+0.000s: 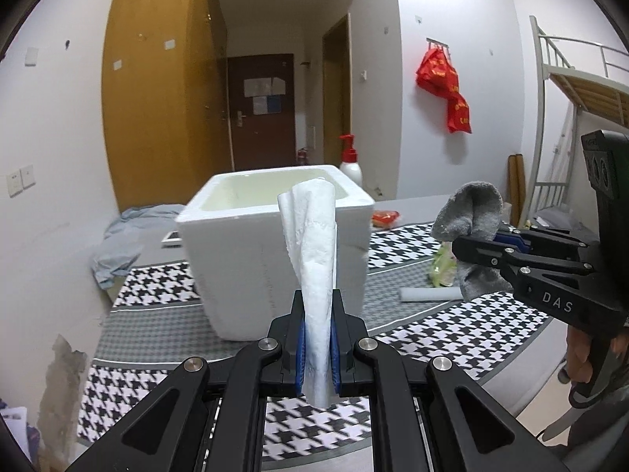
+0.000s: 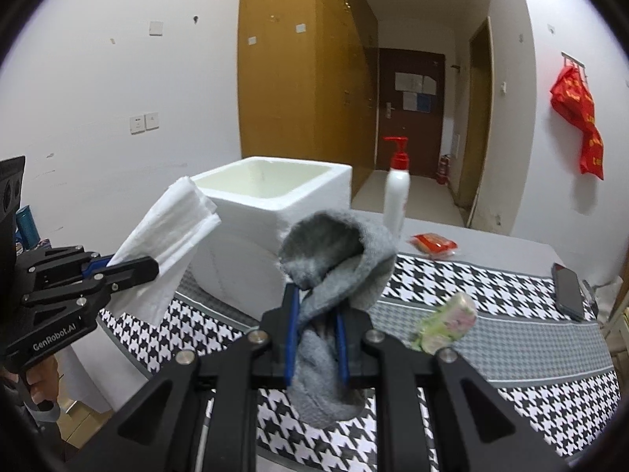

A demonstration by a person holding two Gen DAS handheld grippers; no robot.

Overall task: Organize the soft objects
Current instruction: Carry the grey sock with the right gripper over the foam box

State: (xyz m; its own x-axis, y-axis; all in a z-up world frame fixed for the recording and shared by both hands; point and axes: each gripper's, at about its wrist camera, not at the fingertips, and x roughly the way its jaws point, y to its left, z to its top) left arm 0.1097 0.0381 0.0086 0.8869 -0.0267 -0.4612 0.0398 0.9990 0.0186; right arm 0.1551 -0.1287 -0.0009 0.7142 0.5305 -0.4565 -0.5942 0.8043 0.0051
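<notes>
On the houndstooth-clothed table [image 1: 452, 338] a white foam box [image 1: 275, 244] sits toward the far left edge. My left hand-held gripper [image 1: 317, 338] is clamped on a white tissue [image 1: 314, 244] standing upright; my right hand-held gripper [image 2: 316, 338] pinches a gray sock [image 2: 334, 275], long axis vertical.

Foam box [image 1: 275, 244] front partly behind tissue [image 1: 314, 259], green packet [image 2: 446, 324] blurred
</notes>
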